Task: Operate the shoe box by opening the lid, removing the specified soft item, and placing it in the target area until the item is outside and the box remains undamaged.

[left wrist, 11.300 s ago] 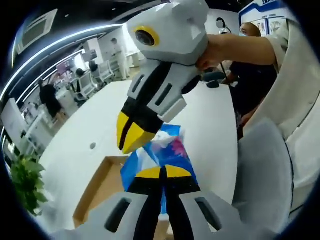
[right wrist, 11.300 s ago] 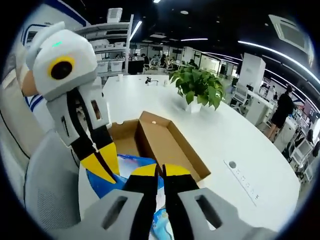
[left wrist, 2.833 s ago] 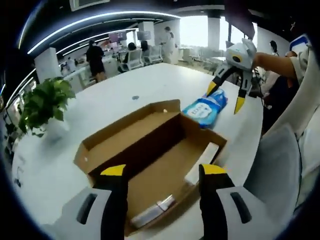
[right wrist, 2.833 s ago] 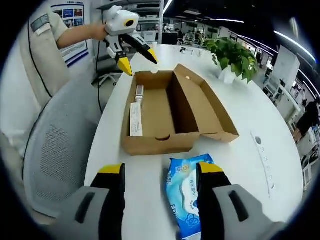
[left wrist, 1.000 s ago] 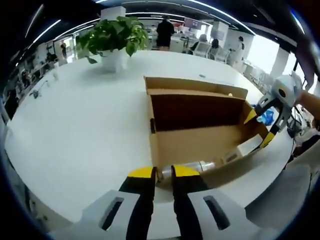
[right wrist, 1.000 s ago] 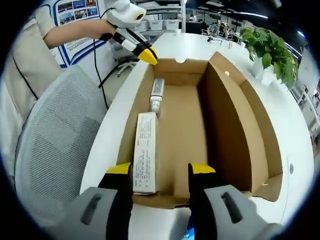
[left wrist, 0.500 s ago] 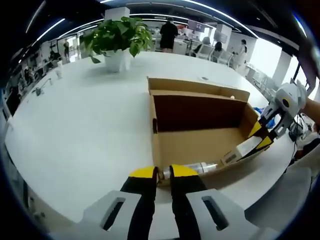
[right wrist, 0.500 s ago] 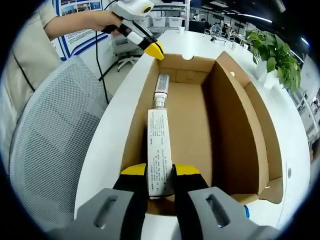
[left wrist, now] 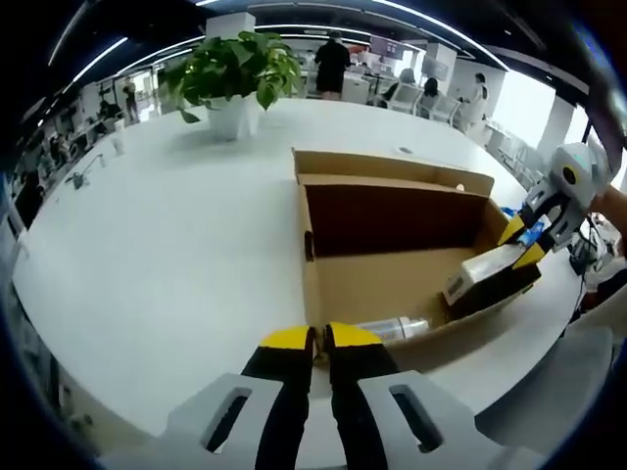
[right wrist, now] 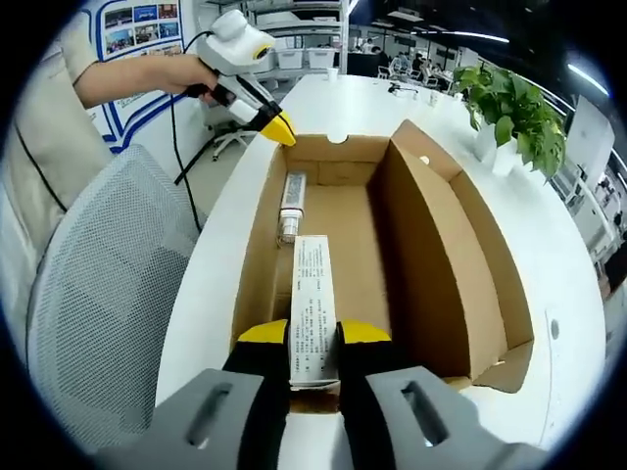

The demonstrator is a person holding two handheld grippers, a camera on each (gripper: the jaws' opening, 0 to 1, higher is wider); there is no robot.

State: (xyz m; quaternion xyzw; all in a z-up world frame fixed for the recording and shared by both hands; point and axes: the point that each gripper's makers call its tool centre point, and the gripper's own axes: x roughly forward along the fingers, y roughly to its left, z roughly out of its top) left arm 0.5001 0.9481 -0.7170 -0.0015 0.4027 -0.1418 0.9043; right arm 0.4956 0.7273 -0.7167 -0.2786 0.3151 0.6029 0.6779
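Lifted by the right hand-held gripper (right wrist: 313, 333), one carton (right wrist: 313, 305) leaves one tube (right wrist: 290, 210); left hand-held gripper (left wrist: 313, 338) clenched.

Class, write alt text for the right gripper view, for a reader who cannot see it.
The right gripper, jaws closed on a long white carton, lifts one end of it inside an open cardboard shoe box on a white table. A tube lies deeper in the box, and the left gripper pinches the far box wall, beside a grey mesh chair.
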